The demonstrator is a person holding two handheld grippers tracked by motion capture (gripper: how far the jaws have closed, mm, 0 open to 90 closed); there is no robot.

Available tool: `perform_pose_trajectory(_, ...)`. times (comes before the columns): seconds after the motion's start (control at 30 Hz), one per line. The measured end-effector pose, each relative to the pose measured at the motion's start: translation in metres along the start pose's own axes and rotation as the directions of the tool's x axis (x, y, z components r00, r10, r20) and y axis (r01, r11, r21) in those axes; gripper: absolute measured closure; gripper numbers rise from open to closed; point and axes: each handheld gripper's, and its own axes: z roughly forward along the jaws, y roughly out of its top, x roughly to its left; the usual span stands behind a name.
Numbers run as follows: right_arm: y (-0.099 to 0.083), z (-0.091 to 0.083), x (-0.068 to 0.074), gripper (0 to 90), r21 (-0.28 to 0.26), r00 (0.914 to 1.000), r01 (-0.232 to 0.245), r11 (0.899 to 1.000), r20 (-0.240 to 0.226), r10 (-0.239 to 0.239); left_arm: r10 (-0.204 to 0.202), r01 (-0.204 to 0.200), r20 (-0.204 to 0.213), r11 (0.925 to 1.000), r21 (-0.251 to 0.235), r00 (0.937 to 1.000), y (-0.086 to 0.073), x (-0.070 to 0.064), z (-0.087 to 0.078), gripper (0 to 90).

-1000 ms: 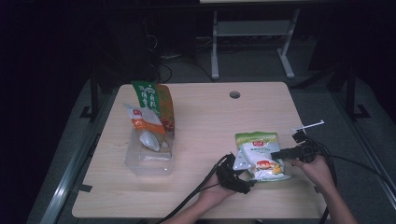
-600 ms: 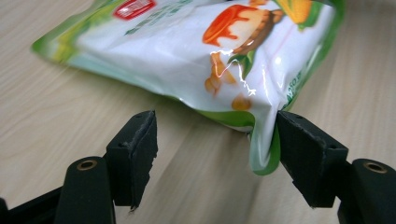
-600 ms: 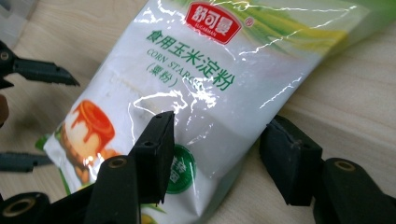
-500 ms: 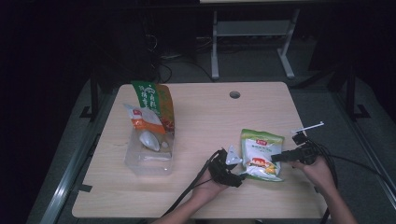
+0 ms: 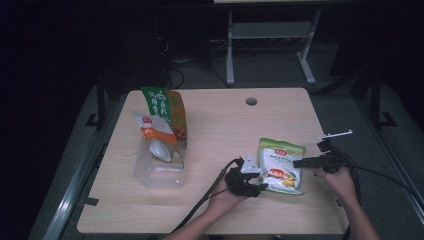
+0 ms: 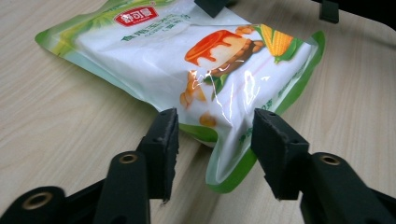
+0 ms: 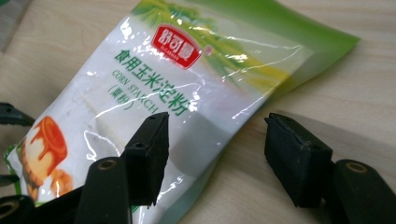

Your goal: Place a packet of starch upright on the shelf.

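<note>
- Nearest the person, at the desk's [image 5: 210,210] front edge, two hands come in, each with a gripper; the left gripper [image 6: 212,133] has its fingers spread around the bottom corner of the corn starch pouch [image 5: 280,166], not pinching it.
- Just beyond, the right gripper [image 7: 215,135] also has its fingers apart, straddling the pouch's side edge near its top (one finger over the film, the other over bare wood).
- The pouch lies flat on the desk's right half, between the two grippers; I judge the grasp is set up but not closed, so lifting and placing are left.
- It is glossy, crinkled plastic film, white with green borders, soft and puffy, with a wavy sealed edge.
- Farther off on the left, a clear plastic bin [image 5: 161,167] holds a tall green bag [image 5: 165,112] and a white packet [image 5: 152,131], probably where this pouch goes.
- The desk is pale wood grain, smooth and matte.
</note>
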Motion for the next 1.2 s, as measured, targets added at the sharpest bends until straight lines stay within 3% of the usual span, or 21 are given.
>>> perform_pose_trajectory(0.13, 0.001, 0.0, -0.003, 41.1, -0.014, 0.9999, -0.014, 1.0, -0.003, 0.014, 0.002, -0.002, 0.008, 1.0, 0.008, 1.0, 0.0, 0.002, 0.002, 55.8)
perform_pose_trajectory(0.3, 0.002, 0.006, 0.003, 44.9, 0.007, 0.9991, 0.026, 1.0, -0.033, -0.026, 0.001, -0.001, 0.008, 0.9999, 0.015, 1.0, 0.001, 0.002, 0.002, 56.4)
perform_pose_trajectory(0.4, 0.002, 0.007, 0.004, 47.6, 0.015, 0.9985, 0.027, 1.0, -0.048, -0.026, 0.005, -0.005, 0.007, 0.9998, 0.018, 1.0, 0.001, 0.003, 0.002, 56.4)
perform_pose_trajectory(0.43, 0.002, 0.008, 0.004, 50.6, 0.032, 0.9961, 0.025, 0.999, -0.086, -0.022, -0.003, 0.003, 0.008, 0.9999, 0.014, 1.0, 0.001, 0.003, 0.003, 56.3)
perform_pose_trajectory(0.53, 0.002, 0.008, 0.005, 53.5, 0.045, 0.995, 0.029, 0.999, -0.097, -0.024, -0.005, 0.005, 0.008, 0.9999, 0.014, 1.0, 0.001, 0.003, 0.004, 56.3)
perform_pose_trajectory(0.7, 0.002, 0.012, 0.006, 64.6, 0.062, 0.9854, 0.051, 0.997, -0.166, -0.04, -0.004, 0.004, 0.003, 0.9998, 0.021, 1.0, 0.002, 0.005, 0.005, 56.7)
perform_pose_trajectory(1.0, 0.002, 0.014, 0.008, 72.5, 0.082, 0.9813, 0.042, 0.996, -0.191, -0.025, -0.002, 0.001, 0.001, 0.9997, 0.024, 1.0, 0.002, 0.006, 0.005, 56.7)
perform_pose_trajectory(1.03, 0.002, 0.014, 0.008, 78.1, 0.083, 0.9822, 0.046, 0.996, -0.185, -0.03, -0.002, 0.002, 0.0, 0.9997, 0.025, 1.0, 0.002, 0.006, 0.005, 56.4)
perform_pose_trajectory(1.2, 0.002, 0.013, 0.013, 84.0, 0.066, 0.9831, 0.074, 0.995, -0.172, -0.062, -0.003, 0.003, -0.004, 0.9996, 0.029, 1.0, 0.002, 0.006, 0.005, 54.9)
